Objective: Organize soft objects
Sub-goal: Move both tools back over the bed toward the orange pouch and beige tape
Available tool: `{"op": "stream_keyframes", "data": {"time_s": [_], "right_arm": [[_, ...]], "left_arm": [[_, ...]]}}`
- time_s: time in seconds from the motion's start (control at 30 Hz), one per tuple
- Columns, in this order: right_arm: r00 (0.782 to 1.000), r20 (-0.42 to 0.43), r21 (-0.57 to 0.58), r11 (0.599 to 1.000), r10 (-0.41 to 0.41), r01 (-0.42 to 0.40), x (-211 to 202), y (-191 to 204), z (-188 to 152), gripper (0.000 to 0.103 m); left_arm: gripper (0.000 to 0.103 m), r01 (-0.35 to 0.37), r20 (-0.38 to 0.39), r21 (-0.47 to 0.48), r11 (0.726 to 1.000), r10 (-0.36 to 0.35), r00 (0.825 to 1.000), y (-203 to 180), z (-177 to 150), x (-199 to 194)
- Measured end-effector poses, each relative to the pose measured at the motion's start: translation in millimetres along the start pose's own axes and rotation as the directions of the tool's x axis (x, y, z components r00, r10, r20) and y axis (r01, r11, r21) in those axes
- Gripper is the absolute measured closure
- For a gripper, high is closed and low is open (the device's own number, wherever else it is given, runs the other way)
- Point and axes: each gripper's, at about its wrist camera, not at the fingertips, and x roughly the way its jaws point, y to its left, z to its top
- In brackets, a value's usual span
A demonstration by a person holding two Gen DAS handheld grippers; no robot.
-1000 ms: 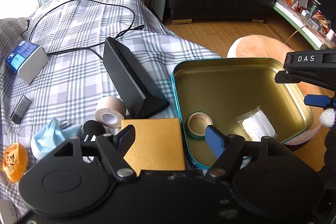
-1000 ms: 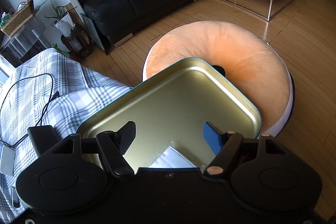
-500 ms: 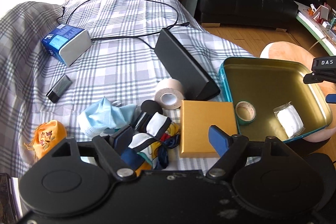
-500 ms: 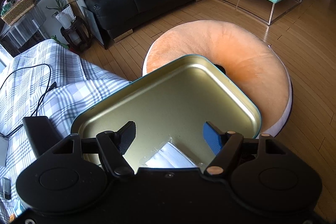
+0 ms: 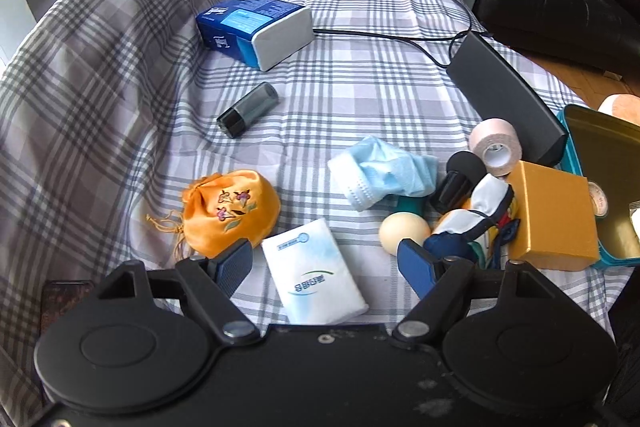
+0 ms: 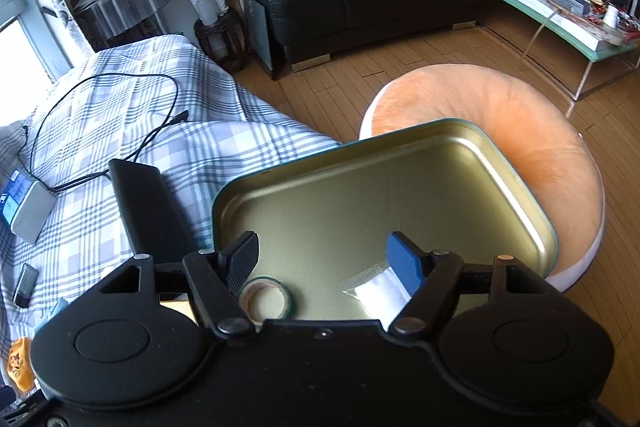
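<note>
On the plaid cloth point(image 5: 360, 67) lie an orange drawstring pouch point(image 5: 228, 211), a crumpled blue face mask point(image 5: 384, 175), a patterned scarf point(image 5: 476, 227) and a white tissue pack point(image 5: 316, 271). My left gripper point(image 5: 325, 267) hovers open over the tissue pack, which lies between its fingers; the pads do not touch it. At the right stands the teal tin point(image 5: 600, 155). My right gripper point(image 6: 323, 261) is open above the tin point(image 6: 380, 195), which holds a green tape roll point(image 6: 266, 301) and a white packet point(image 6: 380, 293).
A cream ball point(image 5: 404, 233), gold box point(image 5: 554, 215), beige tape roll point(image 5: 496, 147), black stand point(image 5: 504, 95), small black cylinder point(image 5: 248, 109), blue box point(image 5: 256, 27) and a cable share the cloth. An orange cushion point(image 6: 500, 107) sits under the tin's far side.
My left gripper swung left, away from the tin and over the pile of soft things; the tissue pack now lies between its fingers. My right gripper rolled, bringing the tape roll into view.
</note>
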Motion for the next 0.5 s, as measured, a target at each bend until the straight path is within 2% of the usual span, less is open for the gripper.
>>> {"op": "stream_keyframes", "data": {"time_s": [0.2, 0.5], "right_arm": [[0.992, -0.005, -0.111, 0.985, 0.129, -0.129, -7.6, 38.9, -11.8, 0.034], [0.977, -0.066, -0.294, 0.931, 0.204, -0.215, -4.8, 95.0, -29.7, 0.034]], "left_arm": [[0.025, -0.022, -0.007, -0.044, 0.999, 0.022, 1.0, 27.3, -1.9, 10.6], [0.024, -0.069, -0.041, -0.097, 0.993, 0.065, 0.997, 51.9, 6.1, 30.3]]}}
